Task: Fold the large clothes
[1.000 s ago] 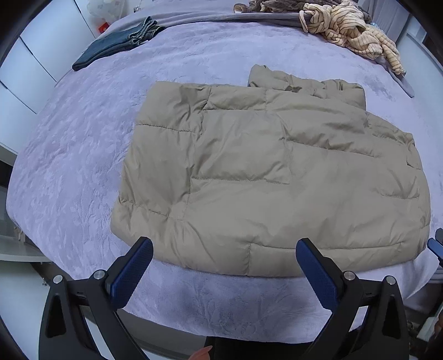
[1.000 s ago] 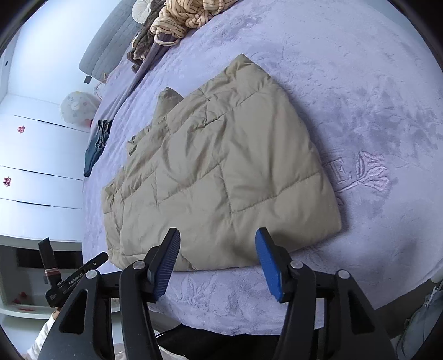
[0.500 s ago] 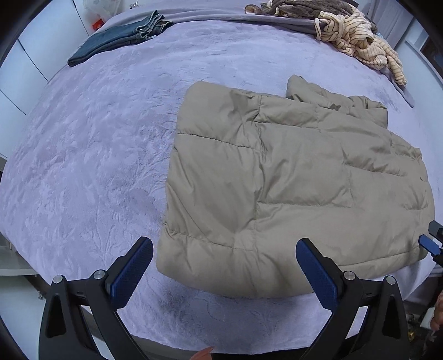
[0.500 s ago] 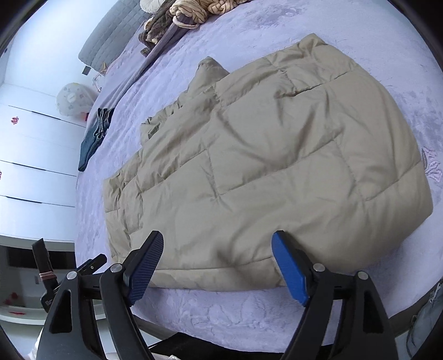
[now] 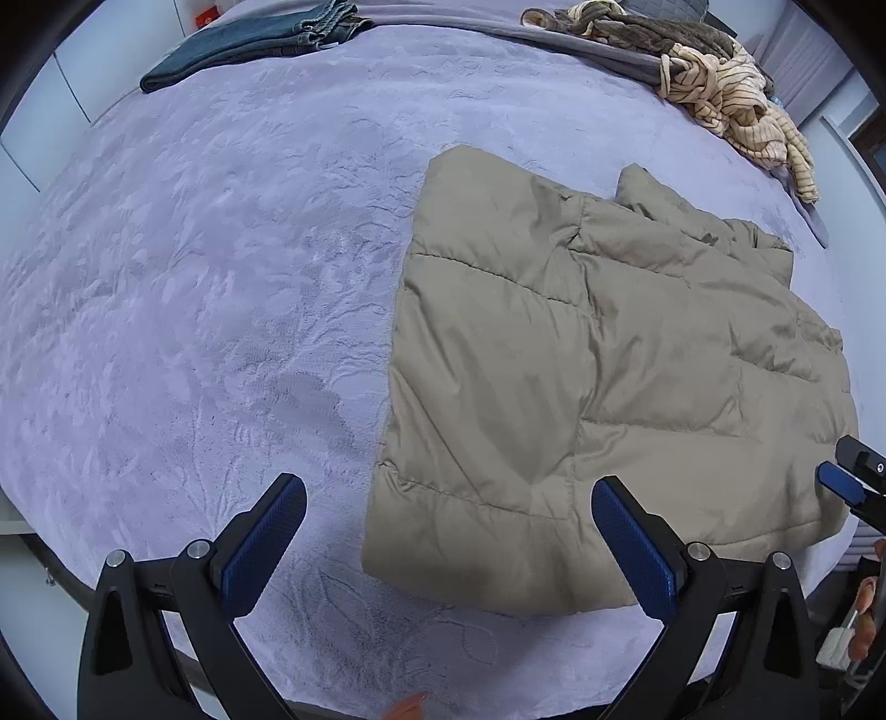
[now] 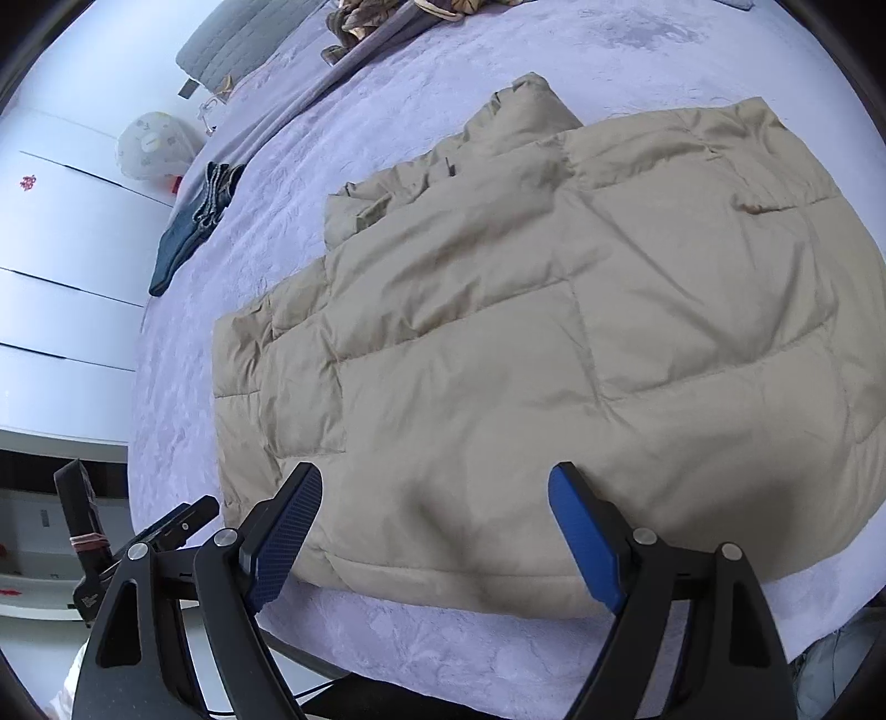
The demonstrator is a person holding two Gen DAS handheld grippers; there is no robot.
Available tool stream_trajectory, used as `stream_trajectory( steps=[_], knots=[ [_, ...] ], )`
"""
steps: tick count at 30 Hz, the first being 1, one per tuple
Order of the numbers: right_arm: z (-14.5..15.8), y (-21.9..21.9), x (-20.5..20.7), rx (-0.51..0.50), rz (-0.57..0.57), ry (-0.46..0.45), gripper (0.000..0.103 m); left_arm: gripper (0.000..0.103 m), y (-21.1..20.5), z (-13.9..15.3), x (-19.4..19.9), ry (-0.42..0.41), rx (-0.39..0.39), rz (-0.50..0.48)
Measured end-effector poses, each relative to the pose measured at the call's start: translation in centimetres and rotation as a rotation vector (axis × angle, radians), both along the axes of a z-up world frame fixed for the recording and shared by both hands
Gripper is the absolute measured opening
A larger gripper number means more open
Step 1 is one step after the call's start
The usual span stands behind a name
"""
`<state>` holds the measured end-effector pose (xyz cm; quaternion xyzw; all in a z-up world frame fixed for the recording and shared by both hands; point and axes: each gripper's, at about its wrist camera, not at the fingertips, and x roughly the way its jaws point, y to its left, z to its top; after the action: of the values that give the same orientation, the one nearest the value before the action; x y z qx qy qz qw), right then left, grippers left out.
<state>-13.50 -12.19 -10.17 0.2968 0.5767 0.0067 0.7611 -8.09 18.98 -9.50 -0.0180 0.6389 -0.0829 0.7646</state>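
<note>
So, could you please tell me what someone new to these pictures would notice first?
The eye goes first to the beige puffer jacket, lying partly folded on the lilac bedspread near its front edge. Next come the blue-padded jaws of each hand-held gripper, the left hand-held gripper and the right hand-held gripper, both open above the jacket's near hem. Folded jeans and a heap of striped clothes lie at the far edge.

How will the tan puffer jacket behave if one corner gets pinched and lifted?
The tan puffer jacket is probably floppy: its quilted panels crease and sag. Likely light for its bulk, being puffy. The smooth shell may slip between pads and slide over the bedspread.
</note>
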Motion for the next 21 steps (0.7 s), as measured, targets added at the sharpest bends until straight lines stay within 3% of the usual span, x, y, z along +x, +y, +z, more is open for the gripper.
stream_trajectory(
  steps=[9, 16, 21],
  knots=[
    [0.8, 1.3, 0.8, -0.098, -0.007, -0.016, 0.086, 0.103, -0.8, -1.1, 1.3, 0.012, -0.021, -0.049],
    [-1.2, 1.4, 1.5, -0.064, 0.01, 0.112, 0.086, 0.103, 0.1, -2.5, 1.7, 0.034, -0.023, -0.005],
    [-2.3, 1.2, 1.7, -0.042, -0.006, 0.139, 0.086, 0.103, 2.3, -2.9, 2.9, 0.056, -0.138, 0.005]
  ],
)
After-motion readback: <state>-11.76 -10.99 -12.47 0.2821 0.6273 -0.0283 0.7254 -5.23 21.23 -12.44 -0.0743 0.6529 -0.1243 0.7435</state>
